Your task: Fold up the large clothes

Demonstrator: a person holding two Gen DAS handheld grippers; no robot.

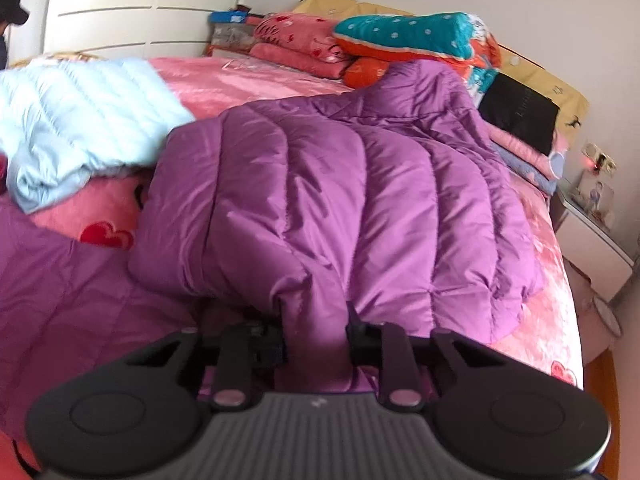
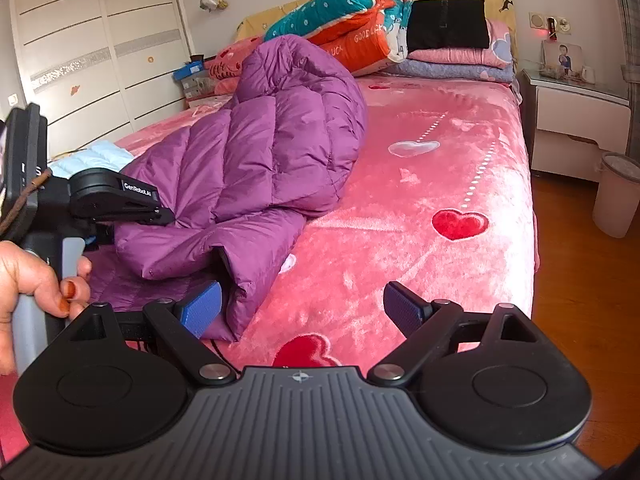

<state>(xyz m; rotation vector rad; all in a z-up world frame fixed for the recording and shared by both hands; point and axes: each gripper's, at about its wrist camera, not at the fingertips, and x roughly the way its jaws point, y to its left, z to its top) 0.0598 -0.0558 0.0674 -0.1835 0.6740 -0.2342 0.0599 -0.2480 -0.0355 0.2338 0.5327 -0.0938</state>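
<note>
Left gripper (image 1: 316, 320) clenched on purple jacket (image 1: 340, 184) hem; only right view shows right gripper (image 2: 302, 310) released, jacket running toward frame's top.

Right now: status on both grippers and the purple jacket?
Left gripper shut on purple down jacket, fabric lifted. Right gripper open, empty, beside jacket's near edge. Light blue jacket alongside on bed, not blocking.
</note>
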